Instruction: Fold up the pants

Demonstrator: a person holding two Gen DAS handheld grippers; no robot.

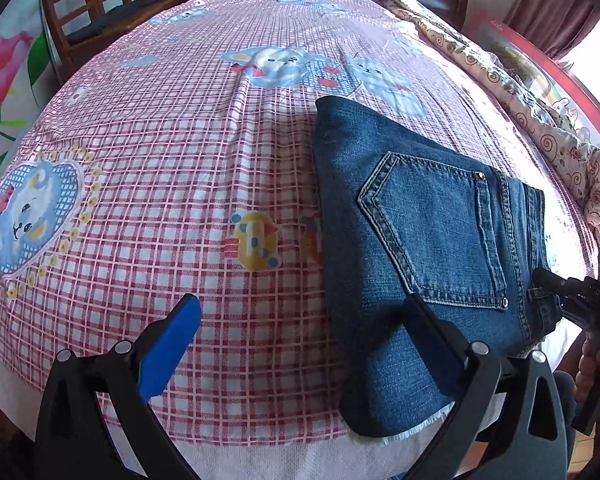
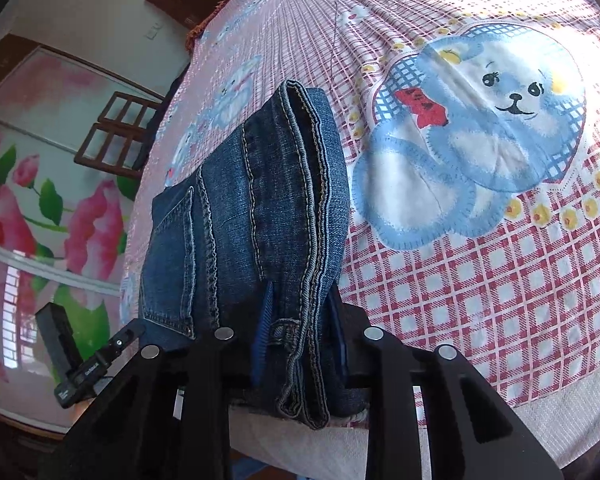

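Two grippers, jeans almost fully folded.
Left wrist view: left gripper gapes wide, empty, the compact folded jeans under its right finger on the checked bedsheet. Right wrist view: right gripper clamps the waistband edge; releasing seems all that's left.

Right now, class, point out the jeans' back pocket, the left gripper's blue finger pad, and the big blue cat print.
back pocket (image 1: 440,224), left wrist view, its middle.
blue finger pad (image 1: 168,350), left wrist view, pad face.
blue cat print (image 2: 512,96), right wrist view, its face.
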